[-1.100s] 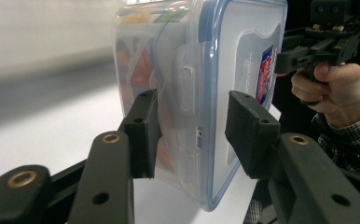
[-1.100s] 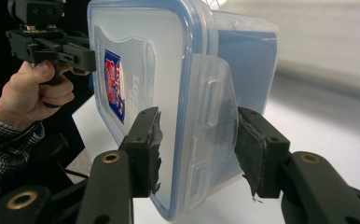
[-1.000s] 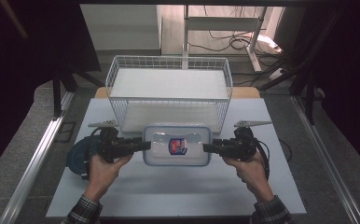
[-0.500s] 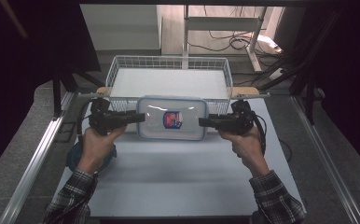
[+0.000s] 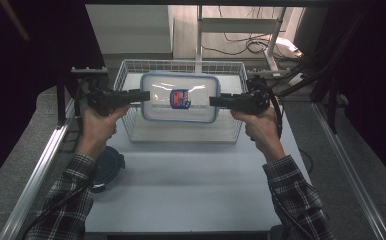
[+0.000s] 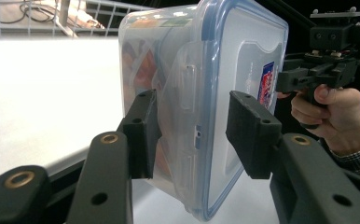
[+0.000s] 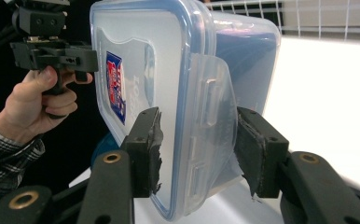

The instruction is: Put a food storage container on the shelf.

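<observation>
A clear plastic food container (image 5: 179,97) with a blue-rimmed lid and a red-and-blue sticker hangs in the air over a white wire basket (image 5: 181,136). My left gripper (image 5: 143,95) is shut on its left end latch and my right gripper (image 5: 216,101) on its right end latch. In the left gripper view the black pads (image 6: 143,133) press on both sides of the container (image 6: 206,93), with the right gripper (image 6: 290,79) at its far end. The right gripper view shows its worn pads (image 7: 145,149) clamping the container (image 7: 169,70), and the left gripper (image 7: 87,58) beyond.
A dark blue round object (image 5: 108,162) lies on the white table (image 5: 191,185) by the left forearm. Metal rails (image 5: 36,175) run along both table sides. Cables and a stand (image 5: 241,45) lie beyond the basket.
Both grippers have lifted the container off the table and carried it away from the person, from in front of the basket to above it.
</observation>
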`<state>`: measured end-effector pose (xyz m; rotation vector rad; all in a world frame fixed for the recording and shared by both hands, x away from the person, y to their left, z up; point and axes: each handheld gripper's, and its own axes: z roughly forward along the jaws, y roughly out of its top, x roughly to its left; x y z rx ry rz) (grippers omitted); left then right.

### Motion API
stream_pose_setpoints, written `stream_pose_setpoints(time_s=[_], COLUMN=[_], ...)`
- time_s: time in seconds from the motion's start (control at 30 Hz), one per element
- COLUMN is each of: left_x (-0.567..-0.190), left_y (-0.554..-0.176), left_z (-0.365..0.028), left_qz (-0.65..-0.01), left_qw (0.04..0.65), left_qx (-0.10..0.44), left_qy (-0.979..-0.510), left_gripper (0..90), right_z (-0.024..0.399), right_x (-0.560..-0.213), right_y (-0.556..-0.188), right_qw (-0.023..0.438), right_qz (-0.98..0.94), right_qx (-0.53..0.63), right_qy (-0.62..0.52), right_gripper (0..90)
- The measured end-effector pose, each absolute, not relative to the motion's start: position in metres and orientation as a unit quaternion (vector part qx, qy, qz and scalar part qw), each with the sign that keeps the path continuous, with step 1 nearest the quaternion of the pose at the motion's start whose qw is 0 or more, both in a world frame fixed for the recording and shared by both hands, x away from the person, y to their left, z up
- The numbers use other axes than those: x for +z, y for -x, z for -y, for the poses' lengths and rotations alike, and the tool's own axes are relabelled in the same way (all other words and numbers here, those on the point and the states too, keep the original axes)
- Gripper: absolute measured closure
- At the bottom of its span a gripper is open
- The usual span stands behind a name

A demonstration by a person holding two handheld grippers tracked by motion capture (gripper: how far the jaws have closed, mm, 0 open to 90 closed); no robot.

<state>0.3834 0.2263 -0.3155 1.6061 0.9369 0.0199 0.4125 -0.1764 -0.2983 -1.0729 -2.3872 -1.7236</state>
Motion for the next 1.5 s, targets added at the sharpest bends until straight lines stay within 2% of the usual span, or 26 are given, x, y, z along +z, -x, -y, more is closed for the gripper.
stream_pose_setpoints(time_s=[0.53, 1.07, 1.3, 1.43, 1.5], left_x=[-0.313, -0.321, -0.32, -0.32, -0.321], left_y=[-0.422, -0.438, -0.44, -0.441, -0.442], left_z=[-0.231, -0.222, -0.218, -0.215, -0.212], left_qz=[-0.417, -0.436, -0.436, -0.44, -0.441], left_qw=[0.602, 0.582, 0.573, 0.558, 0.544], left_qx=[0.002, -0.001, 0.023, 0.043, 0.057], left_qy=[-0.681, -0.686, -0.694, -0.702, -0.712], left_gripper=[53.6, 52.6, 49.2, 47.2, 50.0], right_z=[0.167, 0.168, 0.165, 0.162, 0.16], right_x=[-0.283, -0.297, -0.297, -0.296, -0.297], right_y=[-0.451, -0.471, -0.474, -0.474, -0.475], right_qw=[0.002, 0.009, -0.003, -0.028, -0.039], right_qz=[0.755, 0.751, 0.751, 0.755, 0.758], right_qx=[-0.545, -0.525, -0.523, -0.515, -0.509], right_qy=[0.365, 0.4, 0.404, 0.405, 0.406], right_gripper=[51.7, 47.9, 45.8, 42.9, 39.7])
